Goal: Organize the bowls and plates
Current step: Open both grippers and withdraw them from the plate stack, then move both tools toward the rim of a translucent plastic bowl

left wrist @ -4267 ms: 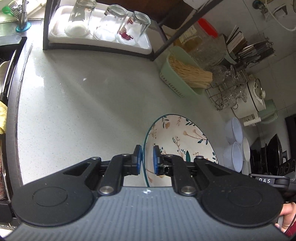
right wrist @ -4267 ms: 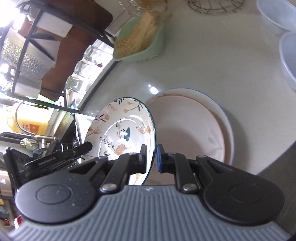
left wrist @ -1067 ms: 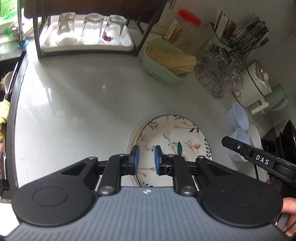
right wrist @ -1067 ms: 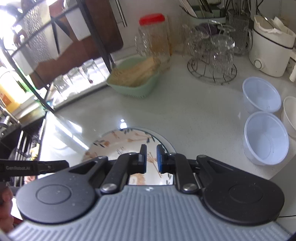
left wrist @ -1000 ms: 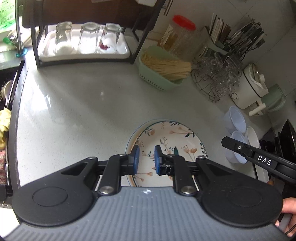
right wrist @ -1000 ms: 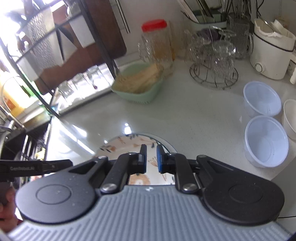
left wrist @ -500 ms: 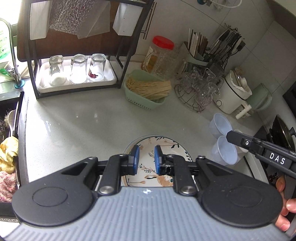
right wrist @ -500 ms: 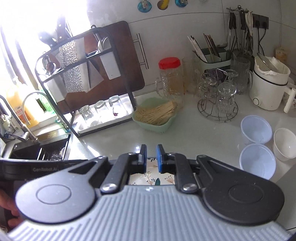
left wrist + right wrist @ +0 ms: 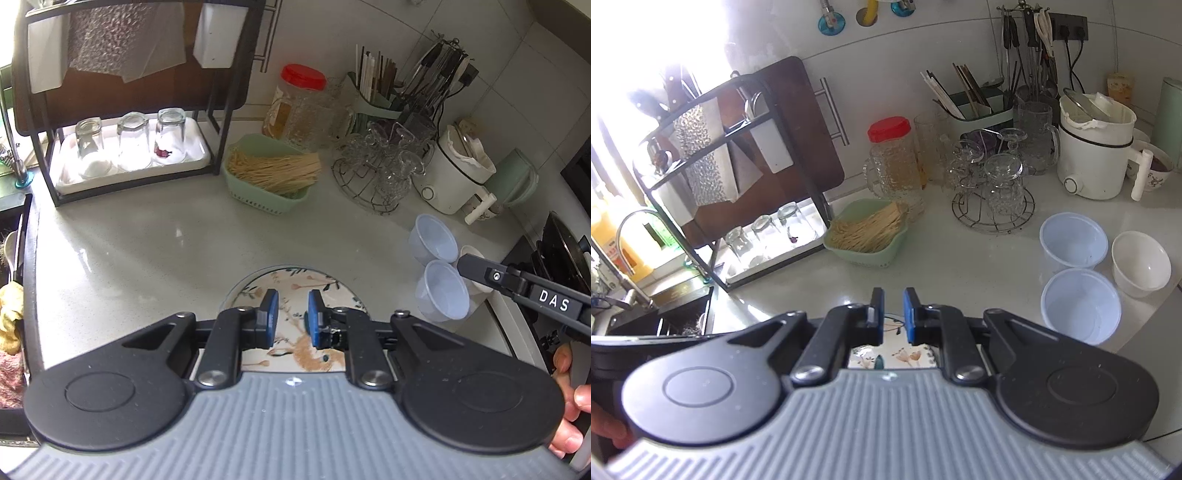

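Nearest the left wrist camera, the left gripper (image 9: pixel 290 314) hangs above the floral plate (image 9: pixel 295 284) with its jaws drawn narrow and nothing between the pads; the plate lies flat on the counter (image 9: pixel 147 251), apparently on another plate whose rim just shows at its left edge. The right gripper (image 9: pixel 893 314) is likewise nearly closed and empty, with only a sliver of the same plate showing below its fingers. A little farther to the right stand two translucent plastic bowls (image 9: pixel 1080 304) and a white bowl (image 9: pixel 1139 264), close together and unstacked. The bowls look like the next job: the right gripper should open wide, come down over one rim, pinch a single wall, and lift straight so the light bowl does not tip into its neighbours. Beyond them stand the glass rack (image 9: pixel 993 206) and the white cooker (image 9: pixel 1095 162), well clear.
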Tool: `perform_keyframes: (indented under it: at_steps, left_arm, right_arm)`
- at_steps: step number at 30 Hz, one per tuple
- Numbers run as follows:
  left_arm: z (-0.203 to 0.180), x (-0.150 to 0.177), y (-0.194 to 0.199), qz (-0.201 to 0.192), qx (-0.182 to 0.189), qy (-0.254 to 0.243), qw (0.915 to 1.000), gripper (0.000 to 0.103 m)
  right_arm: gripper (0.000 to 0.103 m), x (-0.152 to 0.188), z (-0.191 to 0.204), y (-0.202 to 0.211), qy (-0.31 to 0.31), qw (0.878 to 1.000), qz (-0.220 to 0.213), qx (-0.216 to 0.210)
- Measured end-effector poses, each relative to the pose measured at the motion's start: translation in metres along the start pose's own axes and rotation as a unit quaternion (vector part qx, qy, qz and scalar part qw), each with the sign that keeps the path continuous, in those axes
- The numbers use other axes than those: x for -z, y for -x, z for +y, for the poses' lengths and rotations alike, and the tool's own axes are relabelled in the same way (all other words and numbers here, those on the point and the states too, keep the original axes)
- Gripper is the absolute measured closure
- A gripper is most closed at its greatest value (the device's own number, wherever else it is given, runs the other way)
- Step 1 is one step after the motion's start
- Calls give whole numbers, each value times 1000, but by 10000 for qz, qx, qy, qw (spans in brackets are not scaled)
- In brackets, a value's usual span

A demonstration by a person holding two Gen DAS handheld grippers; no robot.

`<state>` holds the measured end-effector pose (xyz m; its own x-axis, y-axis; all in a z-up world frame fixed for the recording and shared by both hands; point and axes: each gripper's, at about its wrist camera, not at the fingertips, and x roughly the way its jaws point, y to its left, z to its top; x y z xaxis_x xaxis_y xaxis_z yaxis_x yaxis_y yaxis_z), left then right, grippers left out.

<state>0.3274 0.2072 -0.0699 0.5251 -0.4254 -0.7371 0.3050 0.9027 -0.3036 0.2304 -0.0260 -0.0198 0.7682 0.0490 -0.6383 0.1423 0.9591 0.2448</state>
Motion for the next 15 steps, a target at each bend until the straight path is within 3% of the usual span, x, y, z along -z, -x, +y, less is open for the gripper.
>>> perform_keyframes:
  at_steps: [7, 15]
  left_arm:
    - [-64, -10, -31, -173, -73, 85, 9998, 85]
    - [-154, 3, -91, 301, 309, -276, 9987, 85]
  right_arm:
    - [88, -15, -69, -1, 118, 9999, 86, 50]
    - [88, -17, -148, -3, 67, 9997, 188, 169]
